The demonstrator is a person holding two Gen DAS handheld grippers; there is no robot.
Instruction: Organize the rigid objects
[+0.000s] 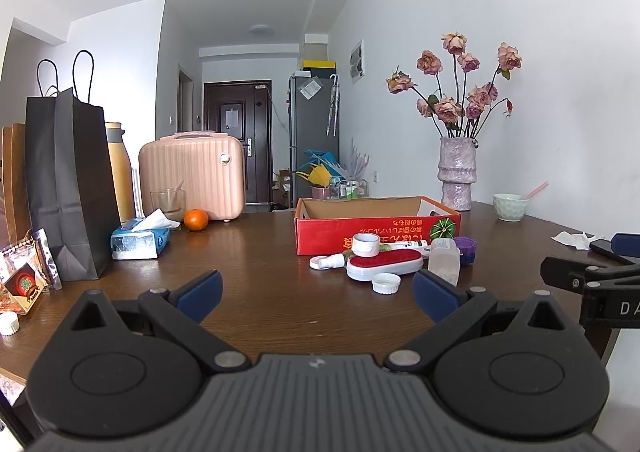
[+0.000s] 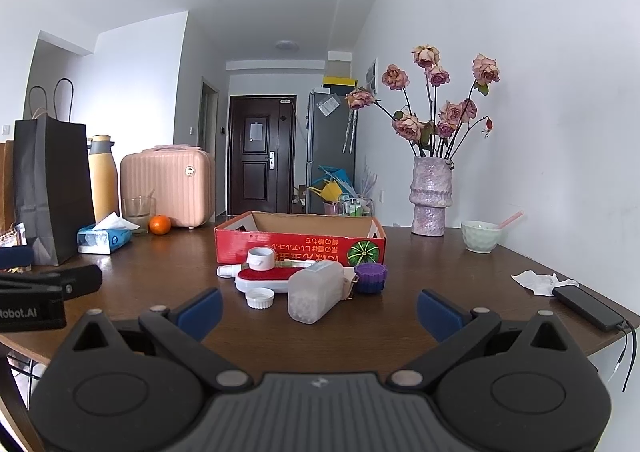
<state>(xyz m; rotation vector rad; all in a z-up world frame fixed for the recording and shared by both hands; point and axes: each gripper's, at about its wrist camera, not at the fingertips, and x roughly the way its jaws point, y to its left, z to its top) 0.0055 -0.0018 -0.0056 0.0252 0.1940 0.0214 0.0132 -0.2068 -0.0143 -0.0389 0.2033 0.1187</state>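
A red cardboard box [image 1: 376,230] [image 2: 300,242] stands open on the brown table. In front of it lies a small pile: a red-and-white lint brush [image 1: 384,266] [image 2: 262,279], a white tape roll [image 1: 366,244] [image 2: 261,258], a white bottle cap [image 1: 386,284] [image 2: 260,298], a clear plastic container [image 1: 443,260] [image 2: 316,290], a purple lidded jar [image 1: 466,248] [image 2: 370,278] and a white tube [image 1: 326,262]. My left gripper [image 1: 318,294] is open and empty, short of the pile. My right gripper [image 2: 320,308] is open and empty, just before the clear container.
A black paper bag [image 1: 68,179], tissue pack [image 1: 140,240], orange [image 1: 196,219], glass and pink case [image 1: 192,175] stand at the left. A vase of roses [image 1: 456,171], a bowl [image 2: 480,236], a crumpled tissue and a phone [image 2: 588,308] are at the right.
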